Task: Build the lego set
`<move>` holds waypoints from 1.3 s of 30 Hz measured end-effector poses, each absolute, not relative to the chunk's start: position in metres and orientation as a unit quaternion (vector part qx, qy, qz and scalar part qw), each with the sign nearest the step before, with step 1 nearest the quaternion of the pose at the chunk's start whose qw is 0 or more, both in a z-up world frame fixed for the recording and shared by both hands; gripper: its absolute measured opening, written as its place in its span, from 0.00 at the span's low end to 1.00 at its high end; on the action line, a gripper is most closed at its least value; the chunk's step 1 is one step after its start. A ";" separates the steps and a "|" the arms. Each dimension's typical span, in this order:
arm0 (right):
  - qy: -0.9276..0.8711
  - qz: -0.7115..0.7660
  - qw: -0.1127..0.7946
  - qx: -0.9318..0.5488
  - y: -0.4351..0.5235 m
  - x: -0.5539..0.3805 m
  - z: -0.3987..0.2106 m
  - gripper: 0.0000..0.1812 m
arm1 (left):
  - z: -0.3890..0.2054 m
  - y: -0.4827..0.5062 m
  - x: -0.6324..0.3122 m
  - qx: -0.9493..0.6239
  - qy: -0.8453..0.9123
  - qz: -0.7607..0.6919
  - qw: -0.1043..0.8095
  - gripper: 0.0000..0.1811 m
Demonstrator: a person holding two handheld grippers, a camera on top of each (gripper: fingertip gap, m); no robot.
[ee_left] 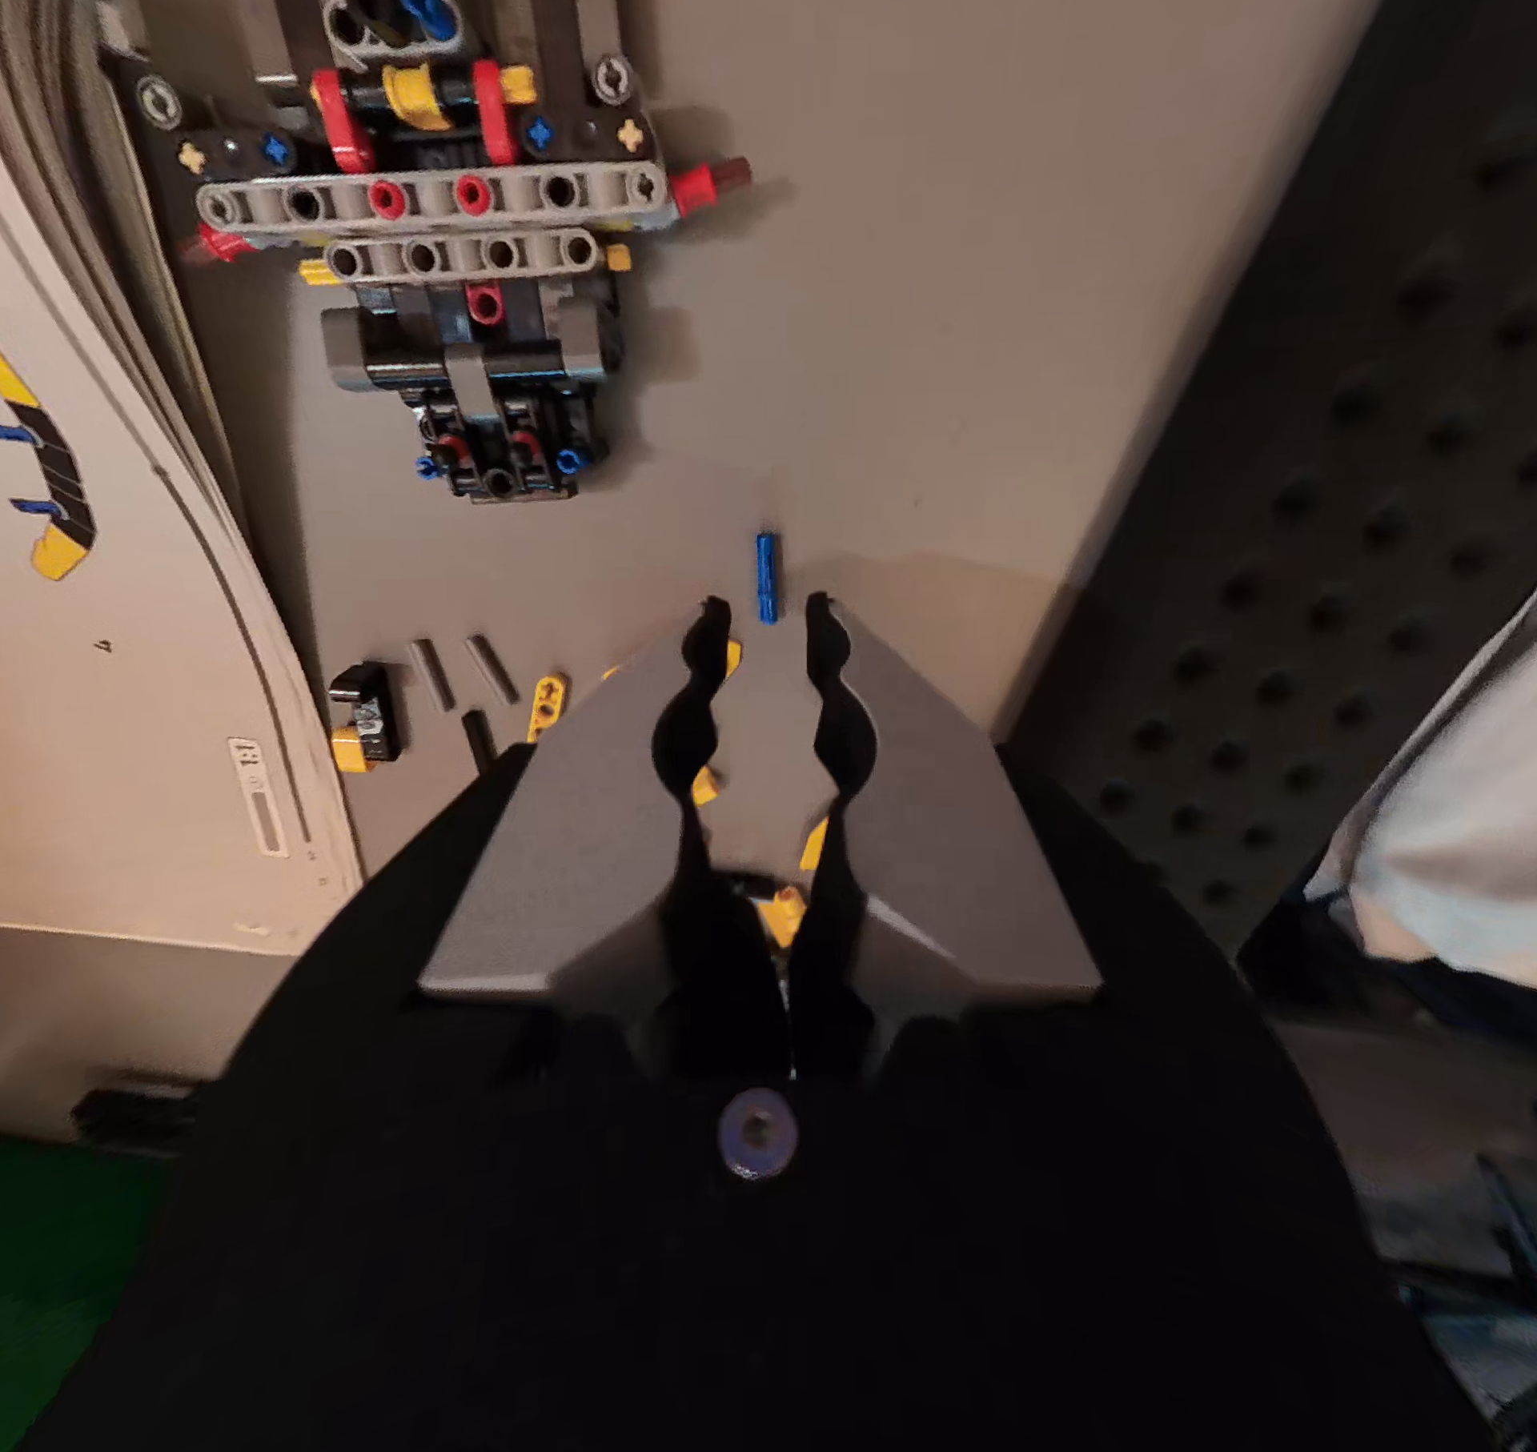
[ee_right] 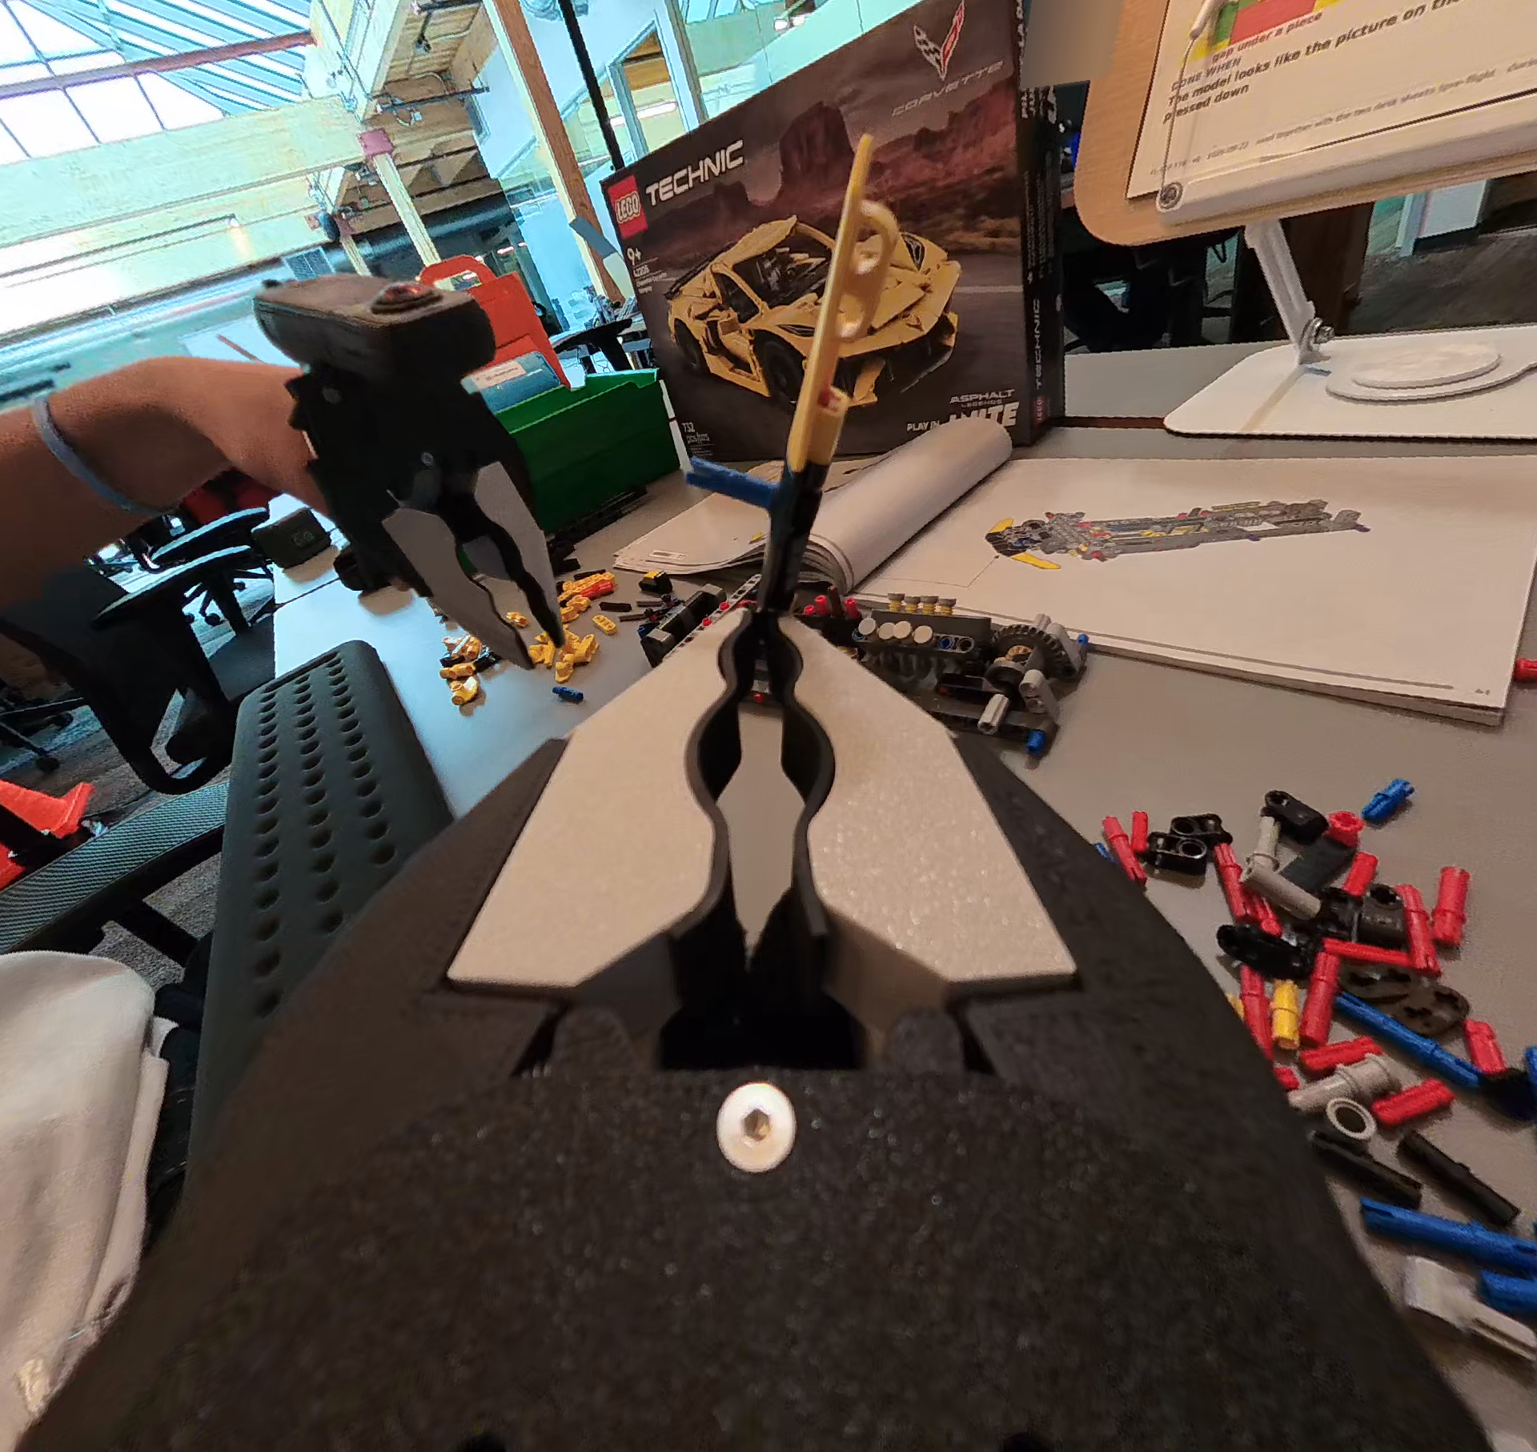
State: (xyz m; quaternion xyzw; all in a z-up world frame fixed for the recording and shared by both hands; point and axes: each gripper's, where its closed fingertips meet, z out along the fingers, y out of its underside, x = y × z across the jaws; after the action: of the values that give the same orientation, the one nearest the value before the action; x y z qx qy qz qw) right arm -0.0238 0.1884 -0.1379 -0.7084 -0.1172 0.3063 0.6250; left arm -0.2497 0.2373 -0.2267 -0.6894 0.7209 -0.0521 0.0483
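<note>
Blue pin (ee_left: 767, 578), one, lies before the parted, empty left hand-held gripper (ee_left: 767, 601); right hand-held gripper (ee_right: 763, 622) clamps one subassembly (ee_right: 819, 381).

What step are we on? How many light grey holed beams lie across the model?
2. The long beam crosses the model; the short beam sits beside it, nearer the camera. More may be hidden.

Left wrist cam looks almost straight down at the worktop (ee_left: 873, 248), close, chassis build (ee_left: 432, 206) ahead. Right wrist cam sits low, faces forward across the worktop (ee_right: 1247, 747) toward the set box (ee_right: 832, 248). Shared: chassis build (ee_right: 940, 647), blue pin (ee_left: 767, 578) (ee_right: 568, 694), open booklet (ee_left: 125, 664) (ee_right: 1164, 580).
</note>
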 end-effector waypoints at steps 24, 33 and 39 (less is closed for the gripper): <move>-0.101 0.519 0.071 -0.846 0.148 -0.120 -0.233 0.01 | -0.219 0.213 -0.212 -0.677 0.657 -0.260 0.208 0.01; -0.079 0.509 0.070 -0.854 0.147 -0.116 -0.241 0.10 | -0.118 0.170 -0.182 -0.546 0.510 -0.591 0.304 0.01; -0.078 0.489 0.171 -0.852 0.152 -0.106 -0.194 0.20 | -0.082 0.165 -0.182 -0.478 0.441 -0.674 0.350 0.01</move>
State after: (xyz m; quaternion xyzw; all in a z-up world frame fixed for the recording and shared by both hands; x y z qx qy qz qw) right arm -0.1063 0.1520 -0.1945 -0.8516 -0.0783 0.4894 0.1710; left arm -0.1825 0.1648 -0.0817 -0.4778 0.4414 -0.6740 0.3502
